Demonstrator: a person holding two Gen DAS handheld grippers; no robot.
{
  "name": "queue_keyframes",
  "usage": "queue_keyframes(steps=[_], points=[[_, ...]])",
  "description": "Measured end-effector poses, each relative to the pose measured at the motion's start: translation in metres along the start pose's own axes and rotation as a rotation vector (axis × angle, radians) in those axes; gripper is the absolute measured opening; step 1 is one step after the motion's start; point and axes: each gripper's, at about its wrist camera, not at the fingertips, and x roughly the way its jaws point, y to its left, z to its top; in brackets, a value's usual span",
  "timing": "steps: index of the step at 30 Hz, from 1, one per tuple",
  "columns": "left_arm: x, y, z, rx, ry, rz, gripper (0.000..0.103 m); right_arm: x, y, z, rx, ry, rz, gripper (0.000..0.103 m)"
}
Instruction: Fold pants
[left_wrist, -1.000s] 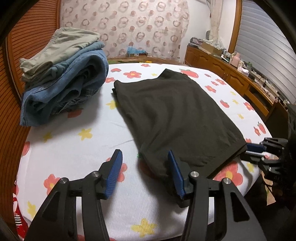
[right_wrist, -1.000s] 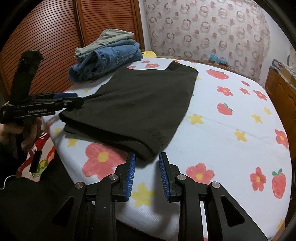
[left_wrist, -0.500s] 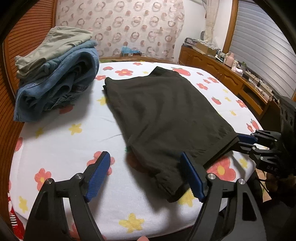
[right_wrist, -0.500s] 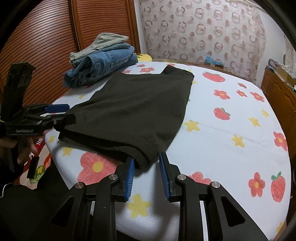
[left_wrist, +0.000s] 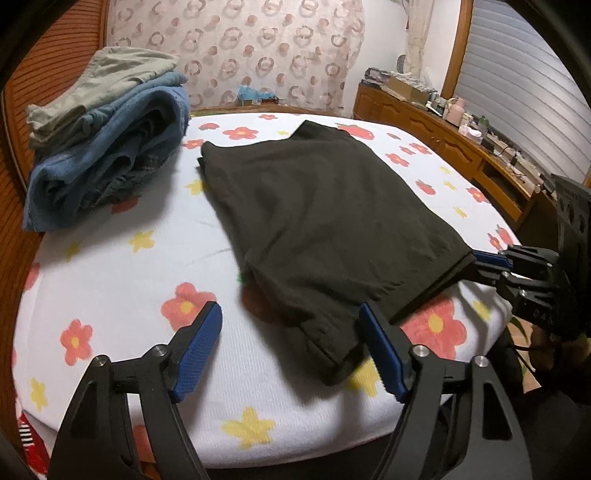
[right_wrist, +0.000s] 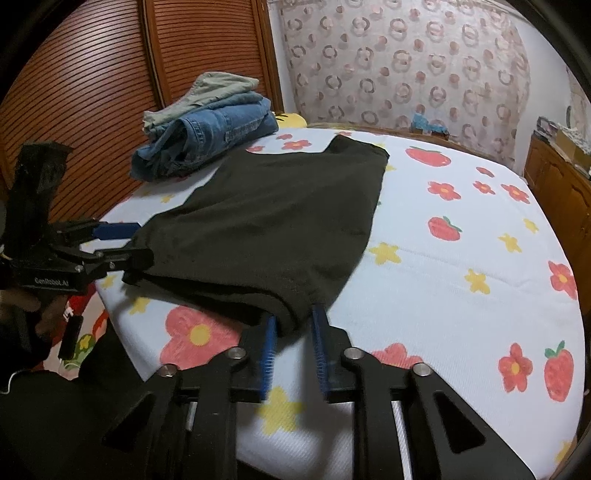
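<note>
Black pants (left_wrist: 325, 221) lay folded flat on flower-print bed (left_wrist: 110, 266). My left gripper (left_wrist: 291, 347), "GenRobot.AI" on its body, closing but still wide, straddled near corner, pads clear. My right gripper (right_wrist: 293, 332) was closing, other corner between pads.

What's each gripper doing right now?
Left gripper: jaws wide, closing slightly, straddling the black pants corner, no grip.
Right gripper: jaws closing on the pants' other near corner, fabric between the pads.
</note>
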Motion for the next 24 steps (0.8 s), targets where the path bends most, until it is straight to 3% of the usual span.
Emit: queue_keyframes(steps=[6,14,18,24], points=[[0.001,-0.004,-0.007,0.003,0.012,-0.029,0.061,-0.007,-0.001,-0.003,-0.001,-0.032,0.015,0.011],[-0.001,-0.01,-0.01,0.016,0.006,-0.058,0.041,0.001,-0.004,-0.002,0.02,0.001,0.003,0.012],[-0.002,-0.013,-0.012,0.024,0.002,-0.067,0.036,0.006,-0.002,0.001,0.015,0.013,-0.014,0.018],[-0.002,-0.015,-0.013,0.031,-0.003,-0.088,0.027,0.012,-0.004,0.003,0.026,0.012,0.004,0.019]])
